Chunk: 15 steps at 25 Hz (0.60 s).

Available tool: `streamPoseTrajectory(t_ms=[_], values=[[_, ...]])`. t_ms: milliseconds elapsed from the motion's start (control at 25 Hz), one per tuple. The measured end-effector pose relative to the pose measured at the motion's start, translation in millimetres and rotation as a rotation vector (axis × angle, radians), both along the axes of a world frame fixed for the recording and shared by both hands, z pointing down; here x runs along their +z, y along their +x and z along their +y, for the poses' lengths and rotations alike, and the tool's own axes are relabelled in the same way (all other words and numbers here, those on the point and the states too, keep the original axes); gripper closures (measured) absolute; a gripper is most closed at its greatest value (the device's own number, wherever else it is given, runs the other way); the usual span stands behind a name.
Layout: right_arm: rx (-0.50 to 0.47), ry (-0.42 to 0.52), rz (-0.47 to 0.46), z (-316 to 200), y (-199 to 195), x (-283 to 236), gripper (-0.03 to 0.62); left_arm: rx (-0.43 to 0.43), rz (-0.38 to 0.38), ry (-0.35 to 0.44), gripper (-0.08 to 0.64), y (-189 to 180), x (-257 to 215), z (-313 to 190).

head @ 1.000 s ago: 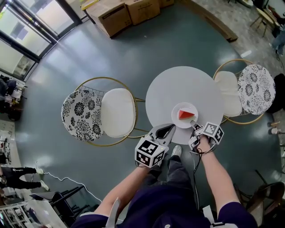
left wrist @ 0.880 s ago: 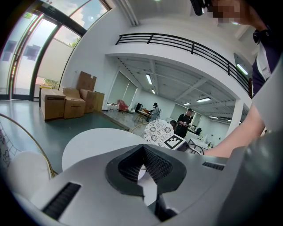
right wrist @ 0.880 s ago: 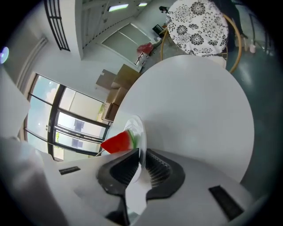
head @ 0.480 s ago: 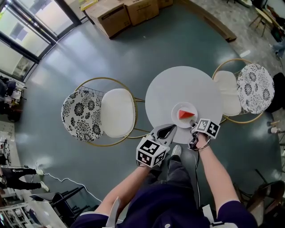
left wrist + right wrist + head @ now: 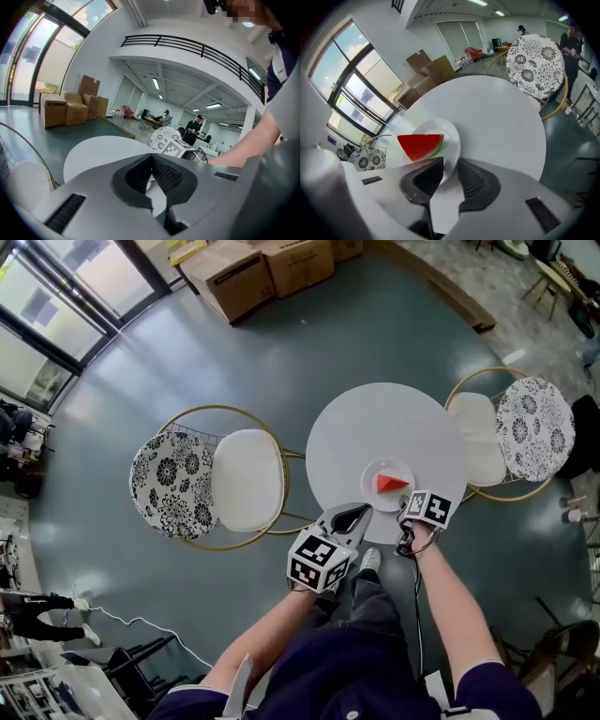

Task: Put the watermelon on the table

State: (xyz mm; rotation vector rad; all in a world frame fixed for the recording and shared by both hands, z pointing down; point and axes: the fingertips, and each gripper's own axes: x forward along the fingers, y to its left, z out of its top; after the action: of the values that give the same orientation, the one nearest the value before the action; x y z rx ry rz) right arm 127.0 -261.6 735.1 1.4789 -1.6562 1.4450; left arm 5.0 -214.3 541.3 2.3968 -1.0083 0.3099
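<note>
The right gripper has its jaws a little apart and clamps nothing. In the right gripper view the near rim of a white plate shows in the gap between its ribbed pads, but whether either pad touches the rim cannot be told. The watermelon, a red wedge with a thin green rind, lies on that plate, and the plate sits on the round white worktop near the edge closest to the person. From the head view the right gripper is at that same edge, just beside the plate, with its marker cube facing up. The left gripper is over the worktop's near edge too, to the left of the plate and apart from it. In the left gripper view its jaw tips meet with nothing held, and only a small opening lower down lets the white surface show through. Two chairs with gold wire frames flank the worktop, the left chair and the right chair, each with a white seat and a black-and-white flowered back. Cardboard boxes stand on the grey-green floor, well apart from the worktop, near the windows.
</note>
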Motion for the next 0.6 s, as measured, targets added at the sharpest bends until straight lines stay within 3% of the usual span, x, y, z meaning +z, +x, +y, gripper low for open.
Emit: streamPoseTrajectory(t_ms=[200,400,600], values=[[-0.044,0.043,0.114,-6.7,6.9,-6.3,0.508,0.003,-0.002,0.002,0.555,0.1,-0.3,0.2],[-0.050,0.093,0.138,-8.6,15.6,-21.6,0.508,0.011,0.001,0.011,0.555,2.5,-4.6,2.0],[-0.138,0.254,0.107,-15.4,7.0,-66.1,0.512,0.012,0.011,0.029,0.555,5.4,-11.2,-0.8]])
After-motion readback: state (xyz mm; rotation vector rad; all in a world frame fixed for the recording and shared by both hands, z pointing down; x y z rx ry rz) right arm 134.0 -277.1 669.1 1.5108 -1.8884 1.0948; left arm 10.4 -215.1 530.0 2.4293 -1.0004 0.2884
